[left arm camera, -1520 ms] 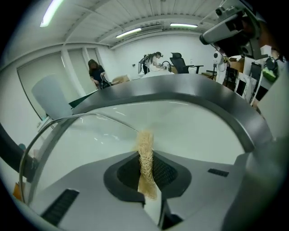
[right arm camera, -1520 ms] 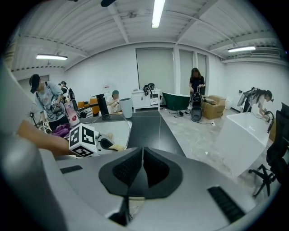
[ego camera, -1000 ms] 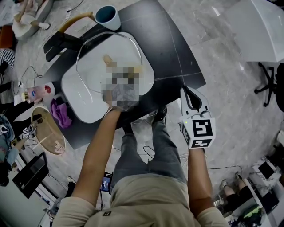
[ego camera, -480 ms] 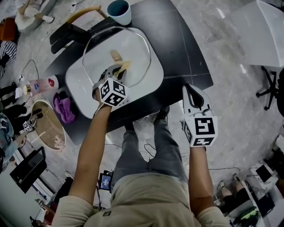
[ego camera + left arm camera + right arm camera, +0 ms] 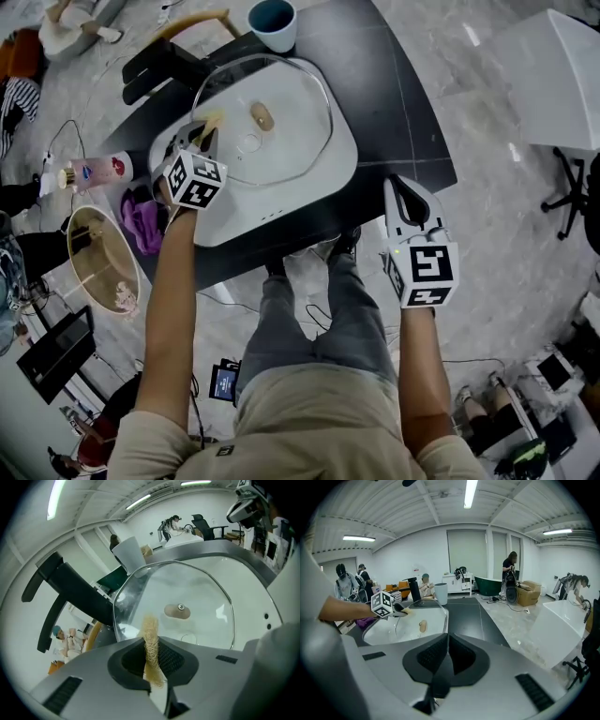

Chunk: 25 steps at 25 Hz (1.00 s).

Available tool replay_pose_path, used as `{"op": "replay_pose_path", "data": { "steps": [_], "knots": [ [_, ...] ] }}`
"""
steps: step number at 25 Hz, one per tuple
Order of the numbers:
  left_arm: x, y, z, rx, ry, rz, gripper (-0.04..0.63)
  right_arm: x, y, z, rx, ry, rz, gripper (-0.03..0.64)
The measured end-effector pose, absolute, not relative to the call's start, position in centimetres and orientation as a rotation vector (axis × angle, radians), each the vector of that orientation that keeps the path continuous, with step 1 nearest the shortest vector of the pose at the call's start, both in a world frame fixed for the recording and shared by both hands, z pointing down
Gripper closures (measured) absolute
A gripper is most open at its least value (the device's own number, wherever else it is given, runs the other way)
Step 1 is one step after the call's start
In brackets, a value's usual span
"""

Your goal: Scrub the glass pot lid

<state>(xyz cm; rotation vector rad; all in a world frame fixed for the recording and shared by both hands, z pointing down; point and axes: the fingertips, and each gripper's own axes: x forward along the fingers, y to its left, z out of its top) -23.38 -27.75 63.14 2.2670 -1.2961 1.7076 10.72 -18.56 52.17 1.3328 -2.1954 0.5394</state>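
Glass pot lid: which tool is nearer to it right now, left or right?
Left. The left tool, shut on a scrubber, is at the glass pot lid's left rim. The right tool hangs shut beyond the table's near edge, well right of it.

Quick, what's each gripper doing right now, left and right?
Left gripper: shut on the tan scrubber.
Right gripper: shut, holding nothing.

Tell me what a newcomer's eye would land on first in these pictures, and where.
The big glass pot lid lies in the white basin on the black table. The left gripper, at the lid's left edge, pinches a tan fibrous scrubber, while the right gripper hangs shut and empty by the table's near edge.
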Motion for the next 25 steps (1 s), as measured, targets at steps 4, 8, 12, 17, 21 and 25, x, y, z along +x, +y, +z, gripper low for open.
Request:
{"op": "replay_pose_path", "data": {
  "steps": [4,8,12,17,21,25],
  "knots": [
    [-23.3,-27.6,63.1,2.260,-1.302,1.679,0.551,10.6,-18.6,51.6,1.338,-2.197,0.535,0.589],
    [-23.0,-27.4,63.5,2.253,-1.291,1.665,0.551,11.2,-18.4,51.8,1.349,-2.186,0.537,0.589],
    [-21.9,-26.8,64.5,2.262,-1.244,1.640,0.551,11.2,-18.2,52.2,1.347,-2.181,0.544,0.589],
    [-18.0,-24.9,66.7,2.315,-1.082,1.593,0.551,11.1,-18.1,52.5,1.348,-2.179,0.550,0.589],
    [-13.4,-22.3,68.7,2.359,-0.882,1.573,0.551,11.1,-18.0,52.6,1.350,-2.178,0.554,0.589],
    [-9.8,-20.5,69.8,2.368,-0.737,1.517,0.551,11.1,-18.0,52.1,1.360,-2.181,0.554,0.589]
  ]
}}
